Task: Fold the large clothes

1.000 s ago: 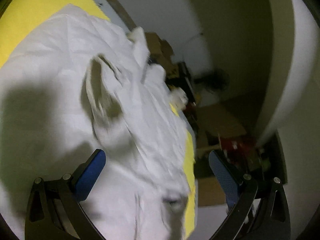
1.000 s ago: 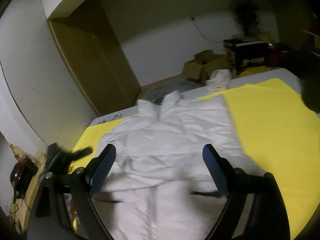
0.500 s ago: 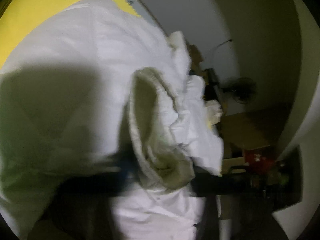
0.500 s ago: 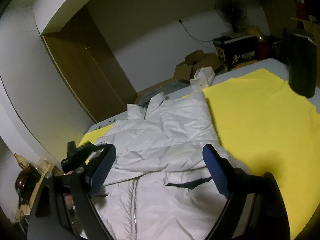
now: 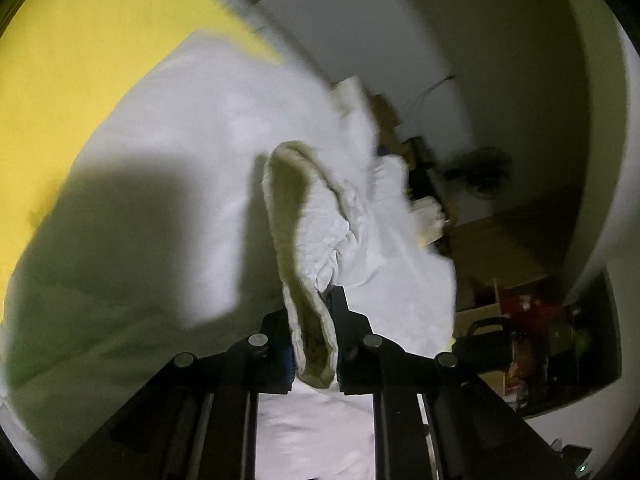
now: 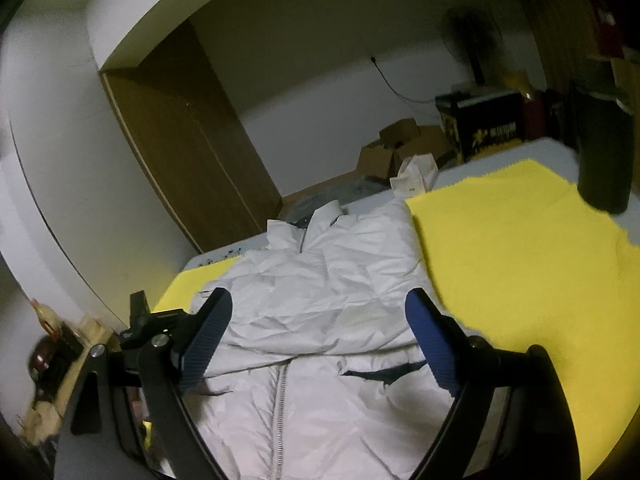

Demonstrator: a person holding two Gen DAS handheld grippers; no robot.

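A white padded jacket (image 6: 328, 312) with a front zipper lies on a yellow cloth (image 6: 520, 256) over the table. Its sleeves lie folded across the chest. In the left wrist view my left gripper (image 5: 312, 344) is shut on the jacket's sleeve cuff (image 5: 308, 280), which stands up in a loop above the jacket body (image 5: 192, 168). My right gripper (image 6: 320, 340) is open and empty, held above the jacket's middle. The left gripper also shows in the right wrist view (image 6: 140, 320) at the jacket's left edge.
A dark cylinder (image 6: 604, 152) stands on the table's far right. A white paper bag (image 6: 414, 178) sits past the collar. Cardboard boxes (image 6: 400, 148), a black crate and a fan stand on the floor behind. A wooden wardrobe (image 6: 184, 152) is at the left.
My left gripper has closed on the sleeve cuff, which was lying loose between open fingers a second ago. My right gripper has shifted left and stays open.
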